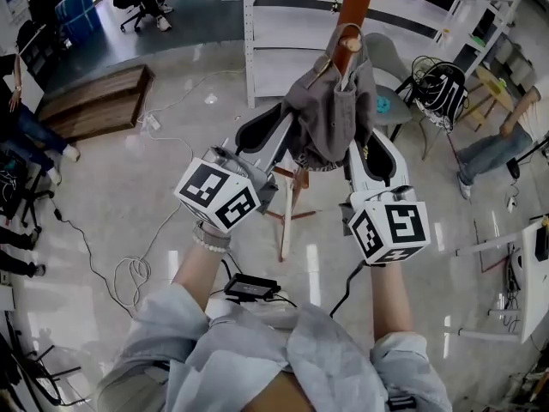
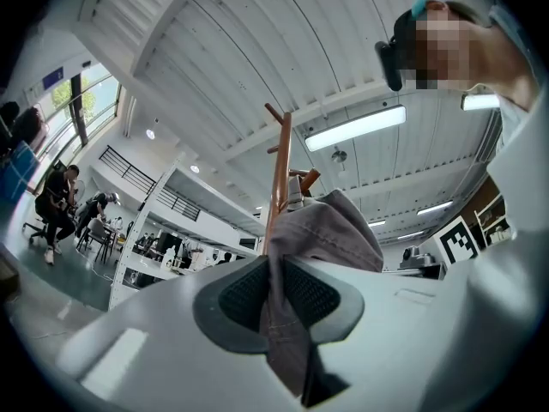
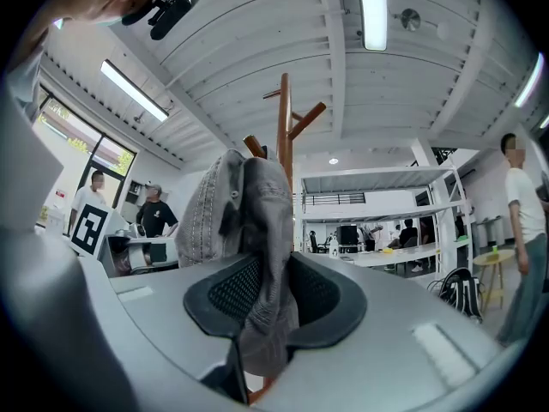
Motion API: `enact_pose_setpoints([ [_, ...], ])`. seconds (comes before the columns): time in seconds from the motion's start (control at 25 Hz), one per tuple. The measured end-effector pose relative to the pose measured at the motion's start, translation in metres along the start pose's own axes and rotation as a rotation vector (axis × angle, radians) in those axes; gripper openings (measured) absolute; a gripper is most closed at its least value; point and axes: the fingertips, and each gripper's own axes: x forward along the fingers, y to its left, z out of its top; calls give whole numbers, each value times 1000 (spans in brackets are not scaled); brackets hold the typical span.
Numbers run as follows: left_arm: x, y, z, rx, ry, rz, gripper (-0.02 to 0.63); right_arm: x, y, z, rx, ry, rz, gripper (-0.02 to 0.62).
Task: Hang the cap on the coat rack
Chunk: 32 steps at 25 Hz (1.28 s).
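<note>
A grey cap (image 1: 330, 114) hangs between both grippers, right against the brown wooden coat rack (image 1: 352, 11). Its top lies over a rounded peg end (image 1: 346, 45). My left gripper (image 1: 289, 136) is shut on the cap's left edge, and grey cloth (image 2: 287, 316) is pinched between its black pads. My right gripper (image 1: 353, 148) is shut on the other edge, with folded cloth (image 3: 262, 307) between its pads. In the left gripper view the rack's pole (image 2: 279, 178) rises just behind the cap (image 2: 330, 230). In the right gripper view the cap (image 3: 244, 204) covers the lower pole (image 3: 284, 118), and pegs show above it.
White metal shelving (image 1: 283, 33) stands behind the rack. The rack's wooden feet (image 1: 287, 217) spread on the shiny floor below my grippers. A round table and a chair with a striped bag (image 1: 442, 88) are at the right. Cables (image 1: 129, 273) trail on the floor at the left. People stand around the edges.
</note>
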Motion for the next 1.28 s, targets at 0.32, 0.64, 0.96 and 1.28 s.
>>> enact_pose_setpoints([
  [0.32, 2, 9, -16, 24, 22, 6, 59, 9, -6, -20, -2, 39, -8, 104],
  [0.64, 6, 14, -29, 44, 48, 13, 60, 14, -11, -33, -40, 55, -26, 104],
  [0.96, 10, 16, -30, 34, 48, 8, 60, 15, -14, -32, -40, 29, -30, 107],
  [1.28, 6, 15, -32, 26, 57, -3, 61, 10, -16, -32, -70, 16, -47, 114],
])
